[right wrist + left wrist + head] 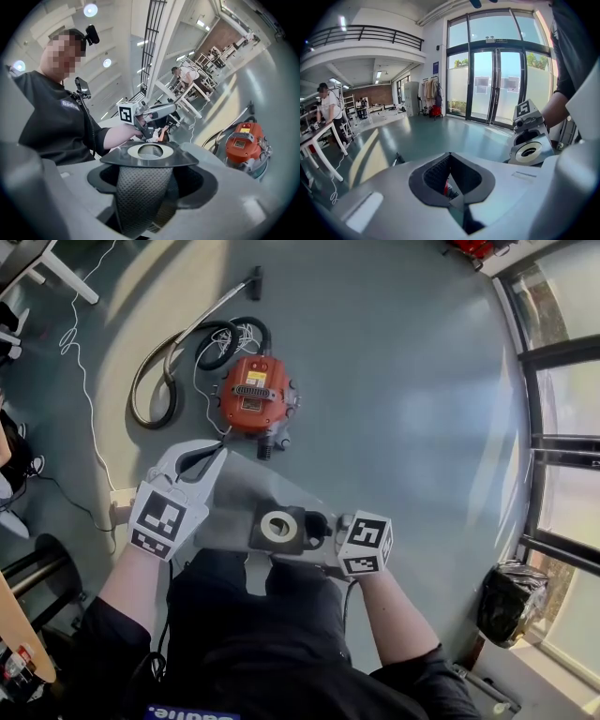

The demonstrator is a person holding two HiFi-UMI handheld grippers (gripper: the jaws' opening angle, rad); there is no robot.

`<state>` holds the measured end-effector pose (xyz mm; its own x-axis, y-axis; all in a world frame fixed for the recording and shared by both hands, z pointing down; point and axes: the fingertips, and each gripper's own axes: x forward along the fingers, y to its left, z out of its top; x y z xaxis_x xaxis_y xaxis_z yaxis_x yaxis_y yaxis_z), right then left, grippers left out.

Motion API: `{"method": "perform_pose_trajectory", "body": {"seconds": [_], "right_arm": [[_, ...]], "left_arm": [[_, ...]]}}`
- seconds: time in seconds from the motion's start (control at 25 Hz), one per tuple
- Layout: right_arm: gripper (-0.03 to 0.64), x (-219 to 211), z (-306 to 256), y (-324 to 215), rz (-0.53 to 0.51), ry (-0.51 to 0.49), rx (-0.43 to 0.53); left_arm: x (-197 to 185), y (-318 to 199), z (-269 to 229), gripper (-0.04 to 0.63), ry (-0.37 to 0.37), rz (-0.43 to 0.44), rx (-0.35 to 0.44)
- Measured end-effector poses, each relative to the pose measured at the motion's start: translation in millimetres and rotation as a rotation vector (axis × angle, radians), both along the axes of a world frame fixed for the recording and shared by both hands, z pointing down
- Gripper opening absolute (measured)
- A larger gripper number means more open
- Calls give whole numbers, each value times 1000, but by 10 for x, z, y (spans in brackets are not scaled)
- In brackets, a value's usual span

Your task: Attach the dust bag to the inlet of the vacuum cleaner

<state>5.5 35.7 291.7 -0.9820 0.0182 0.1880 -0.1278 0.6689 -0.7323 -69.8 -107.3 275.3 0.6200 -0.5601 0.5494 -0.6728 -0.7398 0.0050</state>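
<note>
Dust bag (pixel 278 527), grey mesh, pinched in right claw (pixel 152 185); left claw (pixel 452 180) spread; orange vacuum cleaner (pixel 253 395), yellow label (pixel 256 378) illegible.

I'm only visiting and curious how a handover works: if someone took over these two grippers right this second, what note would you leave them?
Left gripper: jaws apart, nothing between them.
Right gripper: jaws shut on the grey dust bag, its ringed opening facing up.
Vacuum cleaner: orange, on the floor ahead, hose looped beside it, well apart from the bag.
Done: the bag is in hand.
Left: carry the bag to the vacuum cleaner and fit its opening onto the inlet, which I cannot make out from here.
</note>
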Motion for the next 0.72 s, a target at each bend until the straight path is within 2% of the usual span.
{"method": "perform_pose_trajectory", "body": {"seconds": [0.44, 0.72], "right_arm": [[311, -142, 611, 100, -37, -24, -44], [311, -174, 1080, 8, -47, -56, -79]], "left_arm": [[27, -77, 630, 17, -5, 28, 21], [52, -211, 1165, 17, -33, 43, 45]]}}
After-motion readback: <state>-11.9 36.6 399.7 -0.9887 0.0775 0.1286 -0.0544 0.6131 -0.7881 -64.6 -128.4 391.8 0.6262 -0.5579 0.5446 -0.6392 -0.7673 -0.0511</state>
